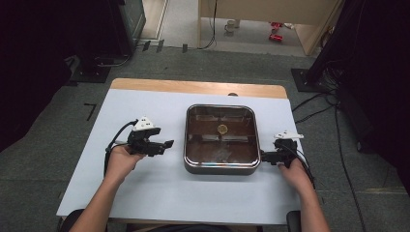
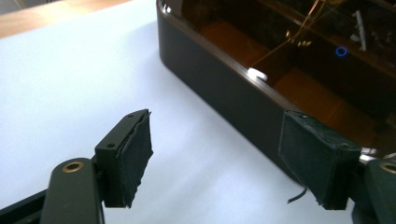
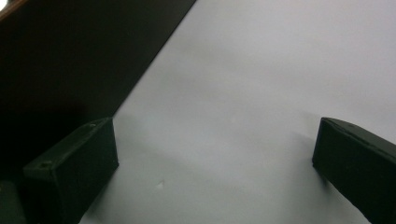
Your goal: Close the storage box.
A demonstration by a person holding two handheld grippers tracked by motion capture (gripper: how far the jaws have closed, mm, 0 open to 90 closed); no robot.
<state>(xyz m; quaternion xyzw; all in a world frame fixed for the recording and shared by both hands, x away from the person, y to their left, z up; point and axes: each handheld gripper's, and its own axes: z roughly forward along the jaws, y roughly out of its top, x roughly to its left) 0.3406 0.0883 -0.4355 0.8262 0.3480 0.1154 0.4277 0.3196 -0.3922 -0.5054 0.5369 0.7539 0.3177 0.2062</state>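
On the white table cover (image 1: pixel 145 193) we keep a square steel pan (image 1: pixel 220 166) between our two hands, a little right of the middle, and we judge that both tools come to its sides so that we can take it from two opposite walls and carry it level. Our left gripper (image 1: pixel 164 144) is near the left wall of the pan but does not touch it; in the left gripper view its jaws stand apart with only the white cover between them, and the dark wall of the pan (image 2: pixel 224 88) runs beside the right pad (image 2: pixel 314 157), so this tool is released and holds nothing. Our right gripper (image 1: pixel 265 156) is just beside the right wall of the pan, low at the front corner; in the right gripper view its jaws are also wide apart and empty, with the dark wall (image 3: pixel 70 60) next to the left one. Inside the pan we see a small round yellowish thing (image 1: pixel 222 128) on the shiny bottom; what it is we cannot tell. Nothing on the cover blocks either approach. Behind the cover the wooden table edge (image 1: pixel 193 87) shows, and black cables (image 1: pixel 309 108) lie on the grey floor to the right, well apart from the work.
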